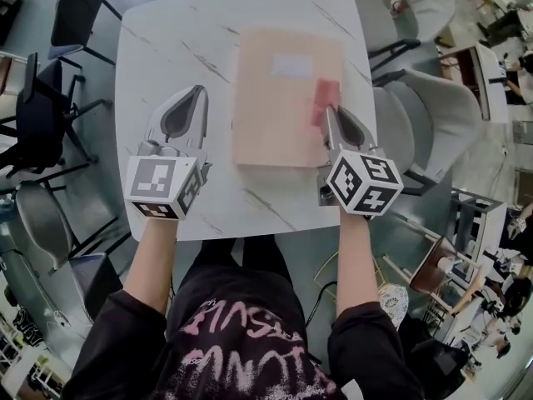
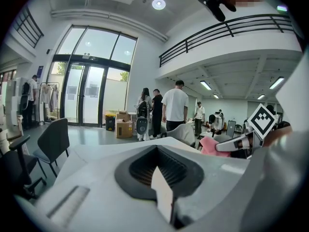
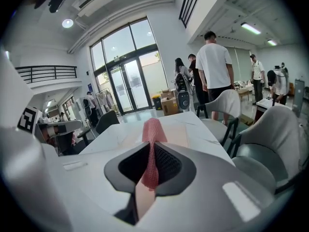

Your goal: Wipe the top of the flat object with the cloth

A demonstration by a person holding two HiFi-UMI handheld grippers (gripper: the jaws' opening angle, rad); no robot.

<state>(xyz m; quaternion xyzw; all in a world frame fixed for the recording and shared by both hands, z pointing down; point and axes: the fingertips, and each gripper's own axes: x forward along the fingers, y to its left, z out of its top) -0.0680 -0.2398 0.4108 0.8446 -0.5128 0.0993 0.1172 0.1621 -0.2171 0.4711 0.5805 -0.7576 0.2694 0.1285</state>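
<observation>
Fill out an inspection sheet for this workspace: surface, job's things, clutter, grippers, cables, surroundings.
Surface: white marbled table, holding only the job's things.
Job's things: peach flat object lies flat, centre-right, with a pale label at its far end; pink cloth on its right part.
Clutter: nothing seen.
Grippers: left gripper shut, empty, over the table left of the flat object; right gripper shut on the cloth.
Cables: nothing seen on the table.
Surroundings: dark chairs to the left, grey chairs to the right; people standing near glass doors.
</observation>
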